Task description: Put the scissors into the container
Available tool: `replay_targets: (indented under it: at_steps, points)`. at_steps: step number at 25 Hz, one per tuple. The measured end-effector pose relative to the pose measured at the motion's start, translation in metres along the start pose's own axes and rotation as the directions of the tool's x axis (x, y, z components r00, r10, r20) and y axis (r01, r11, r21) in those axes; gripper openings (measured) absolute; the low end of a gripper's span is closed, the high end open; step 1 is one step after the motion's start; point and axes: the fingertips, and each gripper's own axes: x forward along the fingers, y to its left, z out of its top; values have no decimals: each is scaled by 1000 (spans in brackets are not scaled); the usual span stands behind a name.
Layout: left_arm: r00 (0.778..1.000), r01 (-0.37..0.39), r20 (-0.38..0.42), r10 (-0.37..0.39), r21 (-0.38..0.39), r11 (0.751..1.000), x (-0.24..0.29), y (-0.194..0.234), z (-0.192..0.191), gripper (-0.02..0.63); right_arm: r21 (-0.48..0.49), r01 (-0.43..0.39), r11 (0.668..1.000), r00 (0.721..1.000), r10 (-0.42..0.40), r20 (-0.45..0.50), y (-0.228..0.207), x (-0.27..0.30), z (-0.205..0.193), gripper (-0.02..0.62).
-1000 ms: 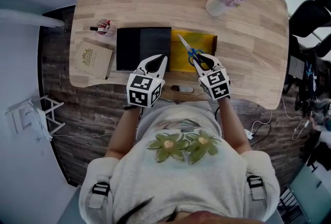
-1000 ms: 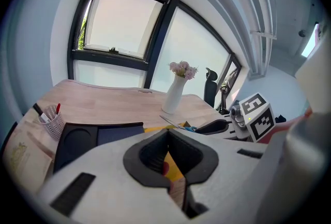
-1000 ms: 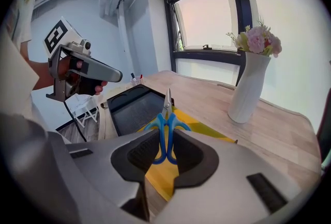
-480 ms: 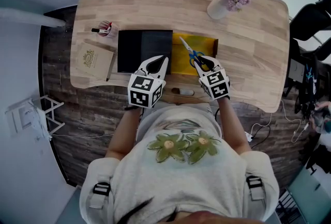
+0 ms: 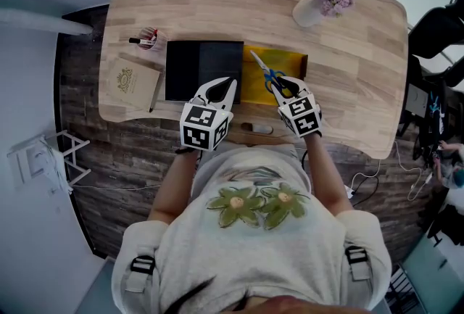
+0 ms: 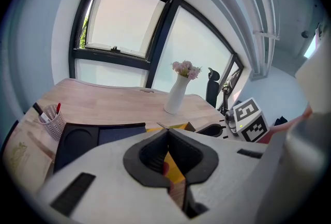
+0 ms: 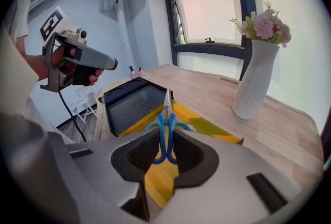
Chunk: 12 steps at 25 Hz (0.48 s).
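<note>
Noted scissors (image 5: pixel 265 72) pinched by the blue handle loops in right gripper (image 5: pixel 287 86), blades forward over yellow container (image 5: pixel 288 59) — likely for a tip-first lowering; left gripper (image 5: pixel 220 86) pressed together on nothing, idle at near edge of black tray (image 5: pixel 197 66) — clamp itself plain only in right gripper view, layout only from head view

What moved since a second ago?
Nothing really moved. The right claw still grips the scissors, and the left claw stays shut and empty.
</note>
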Motion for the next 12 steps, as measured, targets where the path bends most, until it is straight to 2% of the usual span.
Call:
replay_targets:
  at_steps: [12]
  points:
    - [1000, -12, -4, 12, -12, 1000, 0, 4, -2, 8, -32, -8, 999, 1000, 8, -20, -3, 12, 0, 83]
